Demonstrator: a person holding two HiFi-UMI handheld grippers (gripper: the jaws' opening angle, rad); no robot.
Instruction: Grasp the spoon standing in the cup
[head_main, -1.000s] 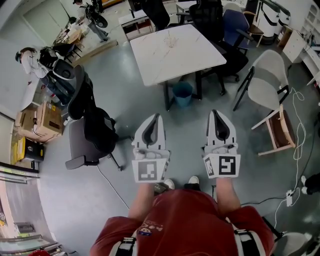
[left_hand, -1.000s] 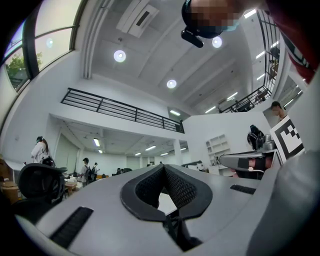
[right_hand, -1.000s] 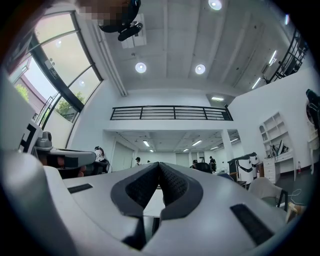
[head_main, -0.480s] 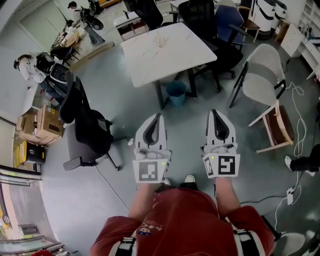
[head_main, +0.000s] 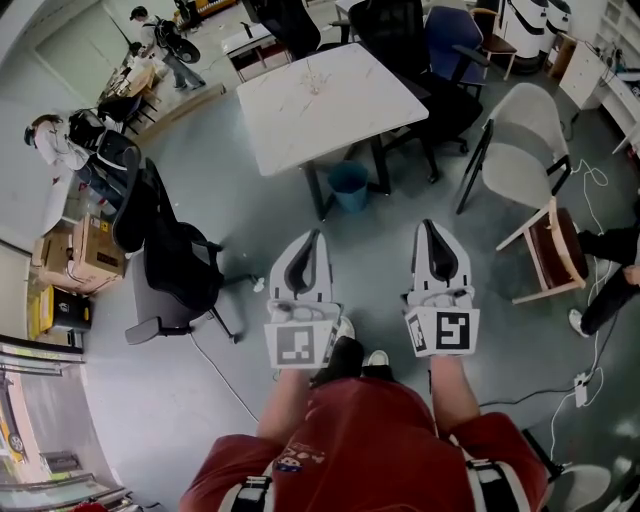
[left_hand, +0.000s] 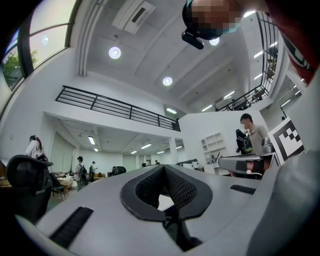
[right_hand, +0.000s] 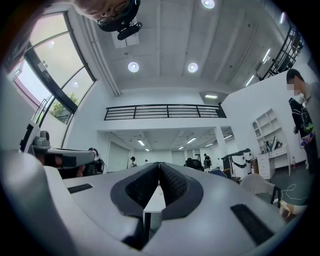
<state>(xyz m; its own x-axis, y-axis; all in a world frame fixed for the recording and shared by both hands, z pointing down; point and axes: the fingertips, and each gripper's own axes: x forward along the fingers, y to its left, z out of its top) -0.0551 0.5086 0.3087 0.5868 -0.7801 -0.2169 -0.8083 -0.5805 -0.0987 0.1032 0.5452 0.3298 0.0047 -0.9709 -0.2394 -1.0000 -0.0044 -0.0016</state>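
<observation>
I cannot make out a cup or a spoon. A small pale object (head_main: 315, 78) stands on the white table (head_main: 345, 115) far ahead, too small to identify. My left gripper (head_main: 316, 236) and right gripper (head_main: 428, 226) are held side by side at waist height over the grey floor, well short of the table. Both are shut with nothing between the jaws. In the left gripper view the left gripper (left_hand: 163, 168) points level across the room, its tips together. In the right gripper view the right gripper (right_hand: 159, 164) points at the table's near edge (right_hand: 156, 196).
A blue bin (head_main: 349, 186) stands under the table. A black office chair (head_main: 170, 255) is at my left and a white chair (head_main: 525, 155) at my right, with dark chairs (head_main: 400, 35) behind the table. A person's legs (head_main: 610, 270) are at the right edge. Cables (head_main: 590, 360) lie on the floor.
The table and chairs have slid left and slightly up in the head view as I move. A person's legs have come in at the right edge. Both grippers keep their pose.
</observation>
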